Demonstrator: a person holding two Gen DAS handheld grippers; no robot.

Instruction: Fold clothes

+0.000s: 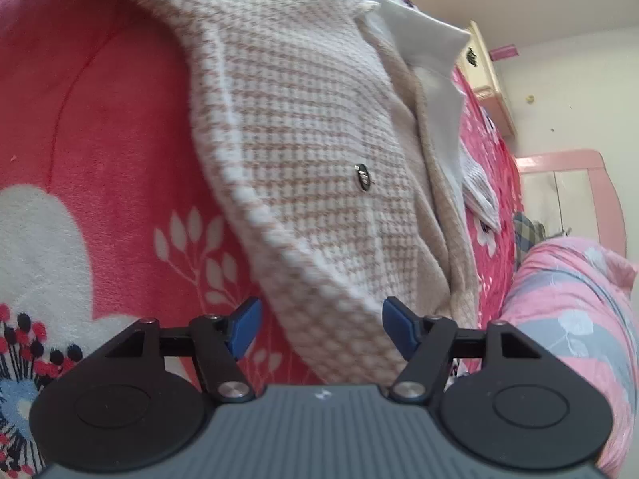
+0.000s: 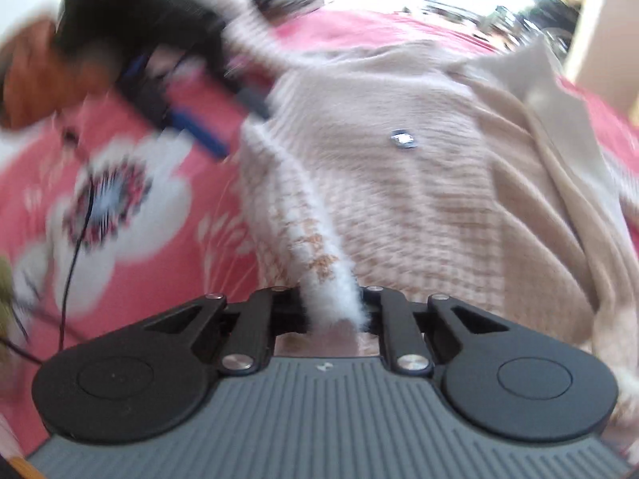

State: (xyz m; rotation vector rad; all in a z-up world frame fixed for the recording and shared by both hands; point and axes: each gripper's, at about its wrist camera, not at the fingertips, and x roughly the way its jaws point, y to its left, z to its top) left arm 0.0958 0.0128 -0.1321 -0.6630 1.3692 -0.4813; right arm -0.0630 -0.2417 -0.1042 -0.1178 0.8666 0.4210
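Observation:
A beige-and-white knitted sweater (image 1: 311, 119) with a dark button (image 1: 362, 177) and a white collar (image 1: 423, 44) lies on a red floral blanket (image 1: 100, 139). My left gripper (image 1: 322, 325) is open, and the sweater's ribbed hem runs between its blue pads (image 1: 243, 327). In the blurred right wrist view the sweater (image 2: 399, 207) fills the middle. My right gripper (image 2: 333, 307) is shut on a fuzzy white fold of its edge, which hides the fingertips. The left gripper (image 2: 199, 127), held by a hand (image 2: 36, 76), shows at the sweater's upper left.
A pink-and-grey flowered quilt (image 1: 571, 319) is bunched at the right of the bed. Behind it stand a cream bedside cabinet (image 1: 487, 76) and a pink-framed door (image 1: 559, 159). A thin black cable (image 2: 76, 247) hangs over the blanket on the left.

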